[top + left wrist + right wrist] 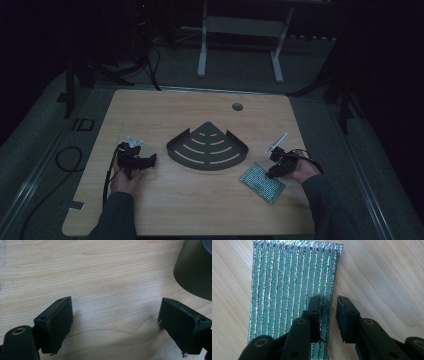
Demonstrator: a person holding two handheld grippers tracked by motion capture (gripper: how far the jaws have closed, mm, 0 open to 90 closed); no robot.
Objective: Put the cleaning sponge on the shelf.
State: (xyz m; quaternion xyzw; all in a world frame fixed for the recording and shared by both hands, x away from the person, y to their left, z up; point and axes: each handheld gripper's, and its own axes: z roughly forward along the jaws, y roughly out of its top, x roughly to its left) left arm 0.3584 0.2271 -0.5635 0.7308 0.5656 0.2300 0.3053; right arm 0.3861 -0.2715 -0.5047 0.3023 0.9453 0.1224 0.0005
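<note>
Right hand-held gripper (pixel 329 312) narrowly open astride green mat (pixel 287 290) edge | left hand-held gripper (pixel 115 322) wide, empty

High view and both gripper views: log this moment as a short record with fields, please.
Surface: wooden table
Centre item: dark fan-shaped slotted tray, lying flat
Right-side item: shiny green ribbed sheet, flat on the table
Left gripper: jaws wide apart over bare wood, nothing between them, tray edge just beyond
Right gripper: jaws narrowly apart, straddling the sheet's edge, one jaw over the sheet, the other over wood; no grip visible
Contact with the tray: none by either gripper
</note>
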